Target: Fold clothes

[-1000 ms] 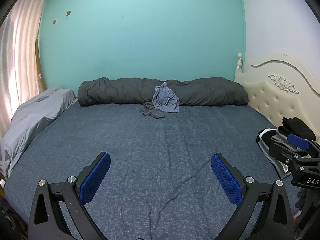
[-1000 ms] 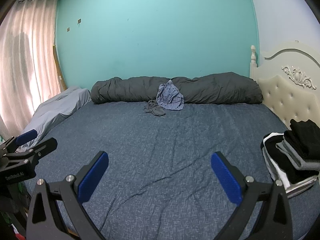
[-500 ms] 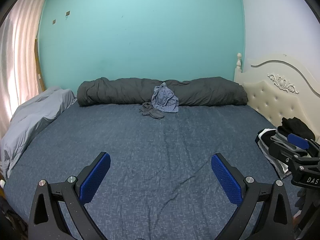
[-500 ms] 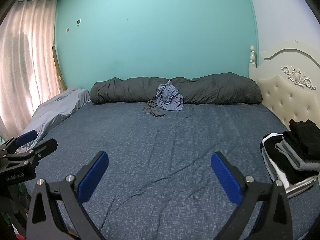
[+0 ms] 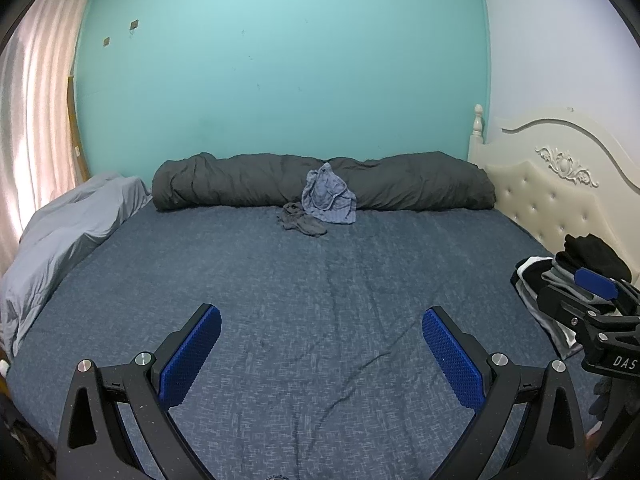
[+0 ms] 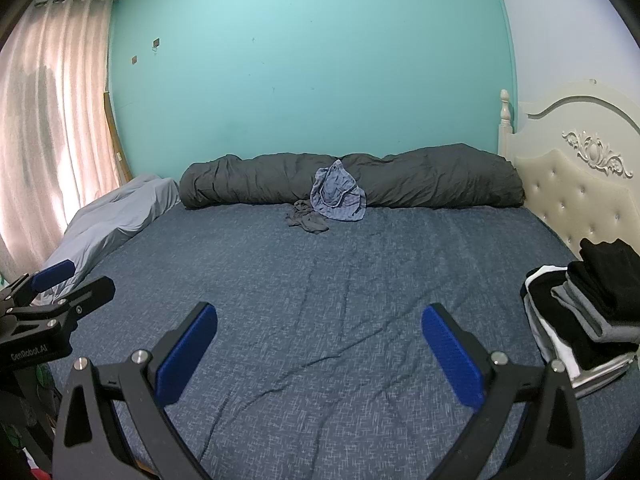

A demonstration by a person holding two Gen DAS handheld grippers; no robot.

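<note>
I hold the left gripper (image 5: 322,320) above the near part of the bed (image 5: 320,280), jaws spread wide, nothing between the blue pads (image 5: 190,356). The right gripper (image 6: 320,318) is in the same condition: jaws wide apart, empty, above the blue sheet (image 6: 340,288).

Clothes to be folded lie at the far side of the bed, well apart from both grippers:
- A blue garment (image 5: 329,199) is crumpled and leans against the rolled grey duvet (image 5: 420,186) along the teal wall (image 5: 280,60).
- A grey garment (image 5: 302,222) lies bunched on the sheet, just in front of and left of the blue one, touching it.

In the right wrist view, a stack (image 6: 592,304) of folded black, grey and white clothes sits at the right edge of the bed, near the cream headboard (image 6: 572,184). In the left wrist view the right gripper partly covers this stack.

A light grey cover (image 5: 68,236) lies heaped along the left edge of the bed, beside the pink curtain (image 6: 44,128).
</note>
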